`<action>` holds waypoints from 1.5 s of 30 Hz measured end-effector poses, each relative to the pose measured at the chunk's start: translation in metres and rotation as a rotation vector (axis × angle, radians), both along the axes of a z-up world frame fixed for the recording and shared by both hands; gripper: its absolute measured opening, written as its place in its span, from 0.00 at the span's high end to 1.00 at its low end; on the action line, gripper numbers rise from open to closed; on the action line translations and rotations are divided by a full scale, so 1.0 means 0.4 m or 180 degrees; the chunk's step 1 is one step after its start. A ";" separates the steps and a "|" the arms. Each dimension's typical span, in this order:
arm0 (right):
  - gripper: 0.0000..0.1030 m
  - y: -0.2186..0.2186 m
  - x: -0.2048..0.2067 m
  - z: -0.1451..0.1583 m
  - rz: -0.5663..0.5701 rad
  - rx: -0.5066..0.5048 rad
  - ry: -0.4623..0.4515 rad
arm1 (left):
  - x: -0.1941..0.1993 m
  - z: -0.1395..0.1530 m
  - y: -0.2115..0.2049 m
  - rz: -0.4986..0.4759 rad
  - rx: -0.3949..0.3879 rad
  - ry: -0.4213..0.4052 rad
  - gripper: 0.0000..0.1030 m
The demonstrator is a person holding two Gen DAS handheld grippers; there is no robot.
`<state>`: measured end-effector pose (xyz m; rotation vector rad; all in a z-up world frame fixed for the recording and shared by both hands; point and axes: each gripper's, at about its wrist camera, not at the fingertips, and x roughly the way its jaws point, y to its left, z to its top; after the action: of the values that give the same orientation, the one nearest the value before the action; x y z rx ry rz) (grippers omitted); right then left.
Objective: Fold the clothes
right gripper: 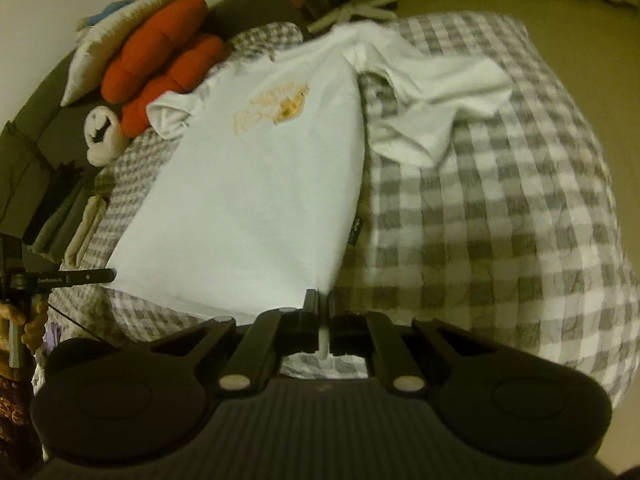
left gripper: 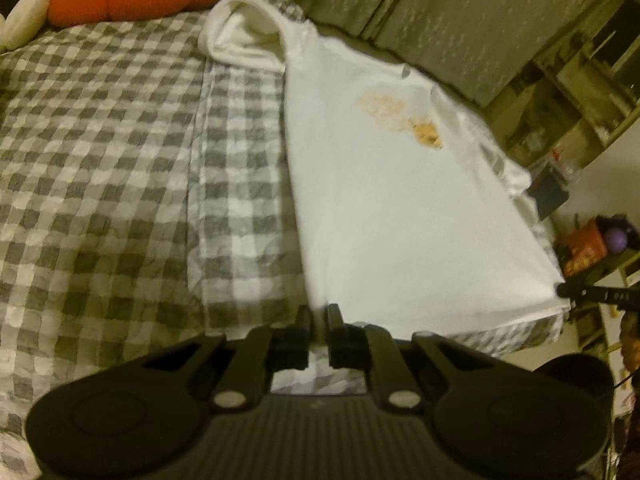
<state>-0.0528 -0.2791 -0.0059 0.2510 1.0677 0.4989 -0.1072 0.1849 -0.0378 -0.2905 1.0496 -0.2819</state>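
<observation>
A white T-shirt [left gripper: 400, 200] lies spread on a bed with a grey and white checked cover [left gripper: 100, 160]. The shirt has a faded orange print [left gripper: 404, 120] on the chest.

The left gripper [left gripper: 319, 312] pinches one bottom corner of the shirt: its jaws are nearly together, with only the thin white cloth between them. The right gripper [right gripper: 319, 300] holds the other bottom corner in the same way, jaws narrow and white cloth caught between. In each wrist view the tip of the other gripper shows at the far corner of the hem, so the hem runs between the two.

One sleeve [right gripper: 432, 92] lies out to the side on the checked cover, and the other sleeve [left gripper: 244, 32] is bunched up near the pillows. An orange plush cushion [right gripper: 160, 56] and a small white plush toy [right gripper: 102, 132] sit at the head of the bed. A few folded clothes [right gripper: 76, 224] lie beside the shirt near the bed's edge.
</observation>
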 end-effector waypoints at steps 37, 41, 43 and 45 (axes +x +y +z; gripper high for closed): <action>0.52 -0.234 0.345 0.028 -0.0720 0.0093 -0.0242 | 0.540 0.115 -0.378 -0.0601 0.0253 -0.0642 0.54; 0.52 -0.254 0.403 0.007 -0.0737 0.0142 -0.0259 | 0.632 0.088 -0.433 -0.0599 0.0285 -0.0785 0.52; 0.52 -0.260 0.425 -0.008 -0.0722 0.0176 -0.0260 | 0.682 0.076 -0.458 -0.0561 0.0285 -0.0866 0.51; 0.52 -0.263 0.445 -0.024 -0.0702 0.0212 -0.0257 | 0.729 0.063 -0.486 -0.0510 0.0296 -0.0923 0.50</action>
<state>0.1252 -0.3842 -0.0157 0.3994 0.9328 0.3437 0.1842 -0.0094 -0.0127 -0.0777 0.7972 -0.4055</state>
